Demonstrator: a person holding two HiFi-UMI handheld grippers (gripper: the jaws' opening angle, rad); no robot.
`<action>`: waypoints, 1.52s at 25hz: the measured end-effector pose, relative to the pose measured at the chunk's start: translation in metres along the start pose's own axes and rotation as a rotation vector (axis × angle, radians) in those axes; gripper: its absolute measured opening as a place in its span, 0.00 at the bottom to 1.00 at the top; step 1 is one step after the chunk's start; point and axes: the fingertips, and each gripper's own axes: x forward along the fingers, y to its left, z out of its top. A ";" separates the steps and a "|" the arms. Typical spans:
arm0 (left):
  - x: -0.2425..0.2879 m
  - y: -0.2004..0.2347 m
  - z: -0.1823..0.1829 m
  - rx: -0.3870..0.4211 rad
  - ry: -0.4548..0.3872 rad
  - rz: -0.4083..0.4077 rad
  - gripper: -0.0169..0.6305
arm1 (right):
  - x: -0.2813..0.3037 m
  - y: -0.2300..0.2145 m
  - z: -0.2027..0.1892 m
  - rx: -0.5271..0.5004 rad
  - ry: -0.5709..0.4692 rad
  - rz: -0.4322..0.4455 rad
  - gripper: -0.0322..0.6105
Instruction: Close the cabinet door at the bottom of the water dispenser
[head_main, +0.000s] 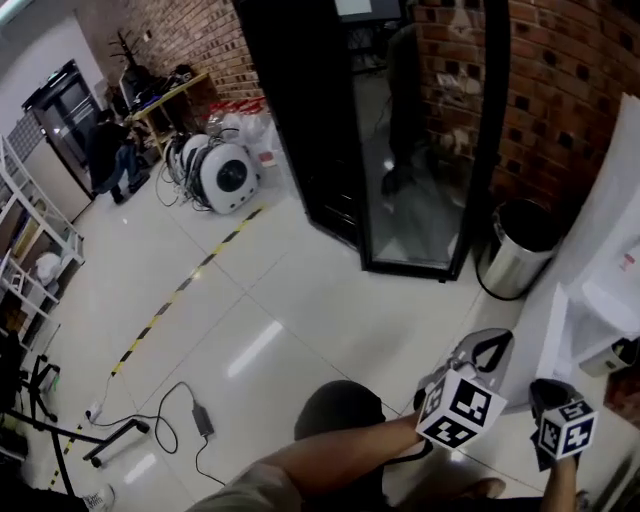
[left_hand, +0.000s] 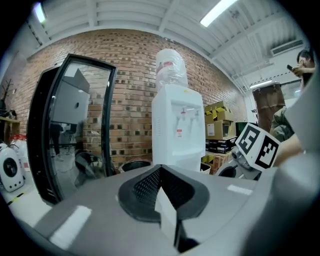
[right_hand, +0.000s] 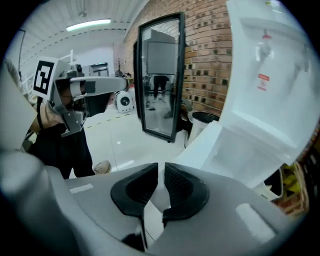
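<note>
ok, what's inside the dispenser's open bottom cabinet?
Only bare white walls show inside the cabinet, with nothing visibly stored. Its door hangs open. The right gripper covers the lower interior.

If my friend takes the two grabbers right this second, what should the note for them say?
Left gripper: jaws shut, holding nothing, pointed at the water dispenser from a little way back.
Right gripper: jaws shut, holding nothing, close in front of the cabinet door.
Door: swung open at the bottom of the dispenser, with the white inside of the cabinet showing. Neither gripper seems to touch it.
Done: nothing yet.
Left to do: push the door shut. The right gripper looks nearer, so it is probably the one to use.
</note>
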 end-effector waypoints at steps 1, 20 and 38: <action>-0.001 -0.002 0.002 0.002 -0.007 -0.007 0.03 | -0.004 -0.005 -0.002 0.034 -0.004 -0.011 0.11; 0.082 -0.042 -0.004 -0.050 0.065 -0.101 0.03 | -0.106 -0.169 -0.058 0.409 -0.008 -0.301 0.07; 0.183 -0.039 -0.015 0.002 0.123 -0.109 0.03 | -0.101 -0.337 -0.052 0.673 -0.300 -0.664 0.05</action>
